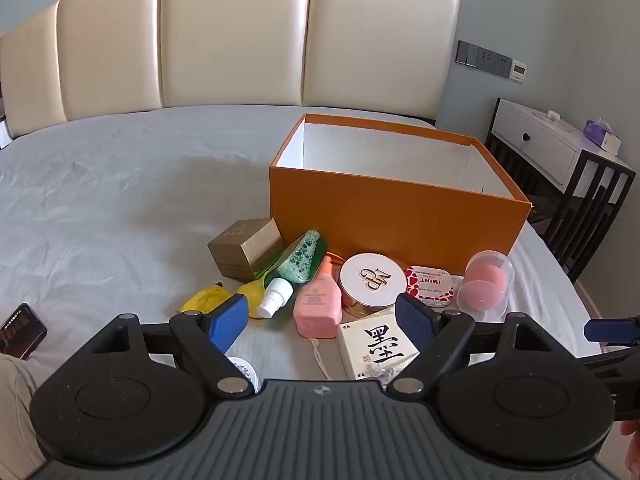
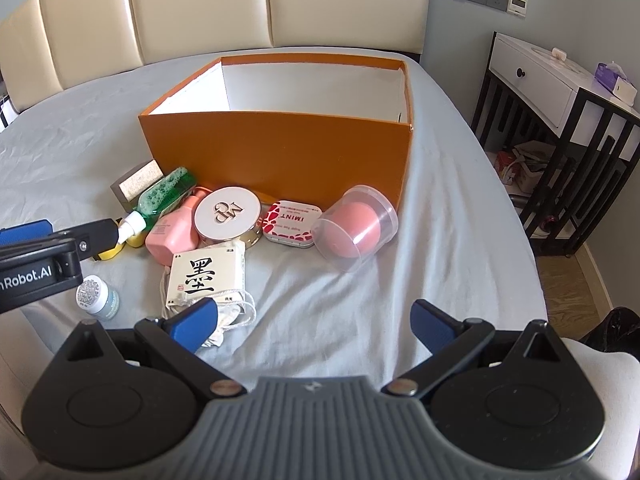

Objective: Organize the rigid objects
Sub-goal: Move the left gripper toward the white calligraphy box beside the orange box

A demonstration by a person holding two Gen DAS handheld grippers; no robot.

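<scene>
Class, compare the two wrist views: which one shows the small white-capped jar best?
The right wrist view. There the small jar lies in full sight on the bedsheet, its patterned lid and pale body both visible. In the left wrist view only a sliver of the jar shows behind the left gripper.

The orange box (image 2: 280, 152) looks like matt cardboard, plain white inside. The bedsheet (image 2: 360, 280) is soft wrinkly grey cloth, and the headboard (image 1: 240, 40) behind is shiny cream leather-ish padding. The clear cup (image 2: 360, 224) is see-through glossy plastic, the mint tin (image 2: 290, 222) printed metal, the pink bottle (image 1: 318, 304) smooth plastic, and the ink box (image 2: 206, 276) matt paper
</scene>
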